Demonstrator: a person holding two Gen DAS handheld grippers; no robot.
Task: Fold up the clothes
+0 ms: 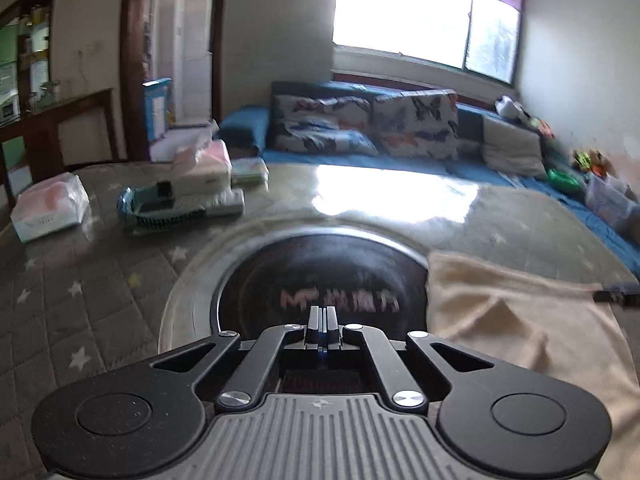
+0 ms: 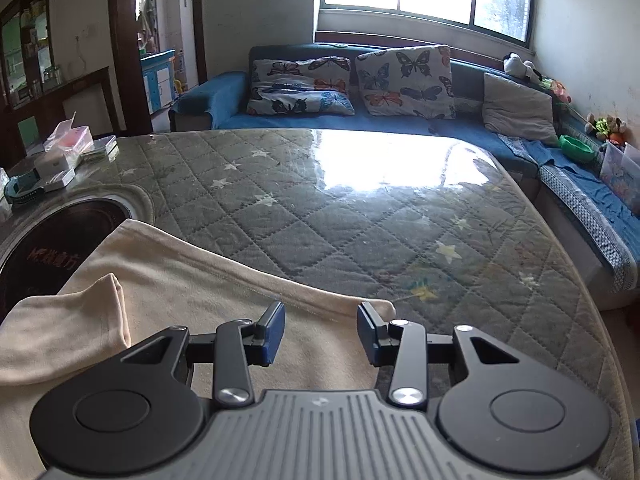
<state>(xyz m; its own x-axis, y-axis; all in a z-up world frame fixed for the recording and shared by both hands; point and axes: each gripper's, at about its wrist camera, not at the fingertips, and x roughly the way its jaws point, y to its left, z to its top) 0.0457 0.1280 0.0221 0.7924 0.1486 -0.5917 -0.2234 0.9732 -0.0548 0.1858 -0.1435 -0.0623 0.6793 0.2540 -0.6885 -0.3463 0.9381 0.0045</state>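
Observation:
A cream-coloured garment (image 2: 192, 312) lies flat on the quilted table cover, with a sleeve (image 2: 80, 316) folded over at its left. It also shows at the right of the left wrist view (image 1: 520, 320). My right gripper (image 2: 321, 334) is open and empty, just above the garment near its far right corner. My left gripper (image 1: 323, 326) is shut with nothing between its fingers, held over the dark round inset (image 1: 320, 272) to the left of the garment. The tip of the right gripper shows at the right edge of the left wrist view (image 1: 618, 294).
The table has a grey quilted cover with stars (image 2: 360, 208) under glossy plastic. Tissue packs (image 1: 50, 206), boxes (image 1: 204, 168) and a teal brush (image 1: 160, 210) sit at the far left. A blue sofa with butterfly cushions (image 2: 404, 80) stands behind. Toys and a bin (image 2: 620, 176) are at right.

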